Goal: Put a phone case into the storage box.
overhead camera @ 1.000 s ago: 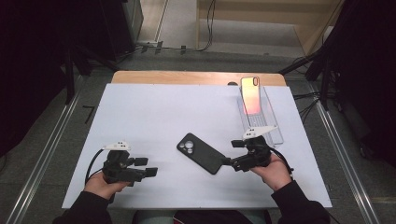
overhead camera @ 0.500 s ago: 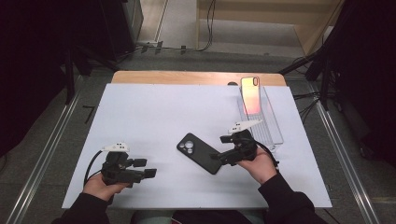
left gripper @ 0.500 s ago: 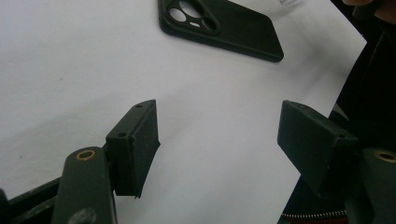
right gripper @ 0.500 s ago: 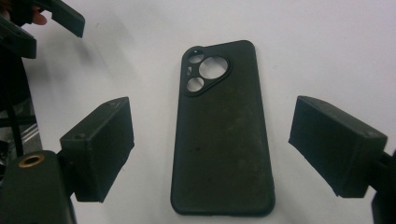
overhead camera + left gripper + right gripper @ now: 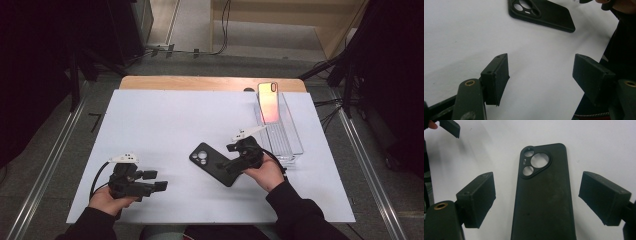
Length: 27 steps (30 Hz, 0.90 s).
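Black phone case (image 5: pixel 214 163) now between right gripper (image 5: pixel 223 165)

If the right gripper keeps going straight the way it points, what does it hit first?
Likely the black phone case: it lies between the open jaws of the right gripper, lengthwise along its line. Contact is unclear.

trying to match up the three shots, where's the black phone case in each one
High view: black phone case lies at centre, by the right gripper.
Left gripper view: top edge, right of centre.
Right gripper view: centre, between the open jaws.
Shared landmark: the case's camera cutout.
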### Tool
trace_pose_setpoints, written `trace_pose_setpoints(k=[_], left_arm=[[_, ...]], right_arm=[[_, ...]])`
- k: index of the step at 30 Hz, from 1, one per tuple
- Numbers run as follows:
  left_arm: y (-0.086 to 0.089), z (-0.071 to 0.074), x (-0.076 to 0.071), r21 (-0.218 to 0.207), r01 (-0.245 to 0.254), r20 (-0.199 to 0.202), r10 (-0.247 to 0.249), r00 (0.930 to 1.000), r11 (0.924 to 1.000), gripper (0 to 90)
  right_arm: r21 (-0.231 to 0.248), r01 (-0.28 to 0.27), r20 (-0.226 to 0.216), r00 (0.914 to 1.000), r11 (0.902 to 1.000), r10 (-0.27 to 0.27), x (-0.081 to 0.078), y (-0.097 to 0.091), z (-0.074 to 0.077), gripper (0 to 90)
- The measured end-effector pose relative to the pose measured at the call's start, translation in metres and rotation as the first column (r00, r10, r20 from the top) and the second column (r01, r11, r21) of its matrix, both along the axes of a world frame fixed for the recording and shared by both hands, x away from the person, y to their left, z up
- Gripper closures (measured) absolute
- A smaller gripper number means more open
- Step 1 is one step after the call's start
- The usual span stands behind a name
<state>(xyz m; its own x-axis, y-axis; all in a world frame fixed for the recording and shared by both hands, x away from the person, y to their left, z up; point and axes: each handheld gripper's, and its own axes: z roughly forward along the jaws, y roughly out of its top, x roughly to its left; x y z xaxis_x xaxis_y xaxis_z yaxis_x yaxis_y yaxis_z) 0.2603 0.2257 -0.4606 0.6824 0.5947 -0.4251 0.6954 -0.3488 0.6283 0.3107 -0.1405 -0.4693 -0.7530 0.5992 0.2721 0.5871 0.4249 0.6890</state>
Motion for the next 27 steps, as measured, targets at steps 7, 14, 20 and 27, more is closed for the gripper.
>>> trace_pose_setpoints(k=[7, 14, 20, 27], left_arm=[[0.0, 0.0, 0.0, -0.001, -0.001, -0.001, 0.001, 1.0, 1.0, 29.5], [0.0, 0.0, 0.0, 0.004, -0.002, -0.002, 0.002, 1.0, 1.0, 29.5], [0.001, 0.0, 0.0, 0.002, -0.006, -0.002, 0.006, 1.0, 1.0, 29.5], [0.001, 0.0, 0.0, 0.002, -0.006, -0.003, 0.006, 1.0, 1.0, 29.5]], right_arm=[[-0.007, -0.036, -0.001, 0.9993, 0.9993, 0.036, 0.009, 0.009, -0.007, 12.3], [-0.056, -0.049, 0.004, 0.9988, 0.9972, 0.049, 0.012, 0.015, -0.013, 12.3], [-0.117, -0.049, 0.002, 0.9988, 0.9919, 0.05, 0.013, 0.021, -0.02, 12.3], [-0.157, -0.053, -0.01, 0.9986, 0.9862, 0.052, 0.014, 0.026, -0.028, 12.4]])
